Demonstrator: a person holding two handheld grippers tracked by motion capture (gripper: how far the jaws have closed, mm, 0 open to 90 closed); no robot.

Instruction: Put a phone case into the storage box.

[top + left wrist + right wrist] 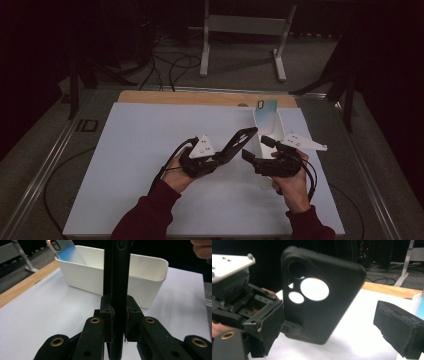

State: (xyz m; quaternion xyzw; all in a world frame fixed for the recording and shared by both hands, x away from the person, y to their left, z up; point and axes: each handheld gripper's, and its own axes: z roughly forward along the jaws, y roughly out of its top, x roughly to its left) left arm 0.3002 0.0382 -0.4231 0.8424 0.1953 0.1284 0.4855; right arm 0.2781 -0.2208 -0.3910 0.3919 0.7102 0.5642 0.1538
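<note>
I see my left hand (176,176) reaching in from the bottom of the high view, its left tool (226,152) angled up and to the right. The tool's jaws are pinched on the lower end of a black phone case (240,141), which I see edge-on in the left gripper view, standing straight between the pads (108,322). My right hand (292,184) holds the right tool (255,148) pointing left toward the case, jaws spread wide with nothing between them; in the right gripper view the case (319,297) hangs in the gap, touching neither pad. Behind both tools a white bin (265,136) sits on the white desk (140,150). A light blue phone case (264,111) leans upright at the bin's far end.
</note>
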